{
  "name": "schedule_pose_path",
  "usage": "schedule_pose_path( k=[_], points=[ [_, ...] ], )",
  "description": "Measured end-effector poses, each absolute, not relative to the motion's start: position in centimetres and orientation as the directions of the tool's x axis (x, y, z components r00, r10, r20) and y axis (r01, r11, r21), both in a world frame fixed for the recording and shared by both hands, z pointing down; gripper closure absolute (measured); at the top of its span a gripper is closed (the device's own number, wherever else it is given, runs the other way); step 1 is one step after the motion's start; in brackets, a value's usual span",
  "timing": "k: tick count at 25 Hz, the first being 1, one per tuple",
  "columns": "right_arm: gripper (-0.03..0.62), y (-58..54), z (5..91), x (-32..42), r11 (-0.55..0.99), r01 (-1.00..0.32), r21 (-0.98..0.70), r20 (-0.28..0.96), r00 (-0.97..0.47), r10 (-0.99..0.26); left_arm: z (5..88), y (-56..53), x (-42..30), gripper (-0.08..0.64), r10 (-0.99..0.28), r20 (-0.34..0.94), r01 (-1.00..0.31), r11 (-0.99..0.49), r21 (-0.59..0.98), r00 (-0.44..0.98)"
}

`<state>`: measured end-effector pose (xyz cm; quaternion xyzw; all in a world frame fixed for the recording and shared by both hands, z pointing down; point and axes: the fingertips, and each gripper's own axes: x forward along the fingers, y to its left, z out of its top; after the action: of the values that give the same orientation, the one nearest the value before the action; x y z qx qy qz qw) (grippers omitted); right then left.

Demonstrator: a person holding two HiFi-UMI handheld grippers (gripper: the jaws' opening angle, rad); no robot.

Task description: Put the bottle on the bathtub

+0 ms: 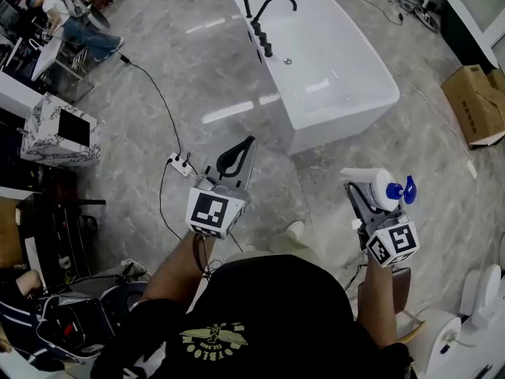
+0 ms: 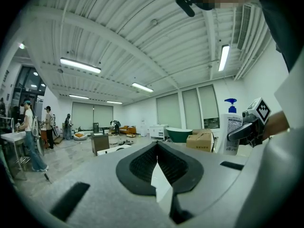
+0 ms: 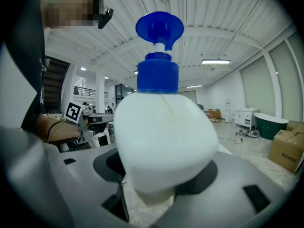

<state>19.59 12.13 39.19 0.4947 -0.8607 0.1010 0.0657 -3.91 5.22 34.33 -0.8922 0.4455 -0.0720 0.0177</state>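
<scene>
The right claw clamped a white bottle with a blue pump, contents unseen through opaque plastic, well apart from the bathtub; the left claw was pinched together, apparently empty.

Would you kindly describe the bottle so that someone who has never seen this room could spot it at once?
Start at the white bathtub at the top of the head view, then come down to the right hand-held gripper below it. The bottle is clamped in it: a white body with a blue pump top, while the left hand-held gripper holds nothing.
</scene>
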Motion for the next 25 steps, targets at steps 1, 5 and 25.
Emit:
schedule_pose_path(
  k=[1, 5, 25],
  points=[
    [0.322, 11.6, 39.2, 20.1, 0.498, -0.861, -0.108, 0.211, -0.509, -0.834, 34.3, 4.8, -3.5, 0.550, -0.804, 0.112, -0.799, -0.594, -0.096, 0.584],
    [0.322, 9.7, 39.0, 22.1, 0.529, -0.842, -0.109, 0.203, -0.540, -0.817, 34.0, 3.7, -2.2, 0.551, -0.831, 0.105, -0.825, -0.556, -0.100, 0.546],
    [0.322, 4.2, 39.9, 22.7, 0.614, -0.781, -0.112, 0.186, -0.623, -0.759, 35.1, 2.3, -3.6, 0.551, -0.895, 0.115, -0.892, -0.442, -0.100, 0.431]
  ],
)
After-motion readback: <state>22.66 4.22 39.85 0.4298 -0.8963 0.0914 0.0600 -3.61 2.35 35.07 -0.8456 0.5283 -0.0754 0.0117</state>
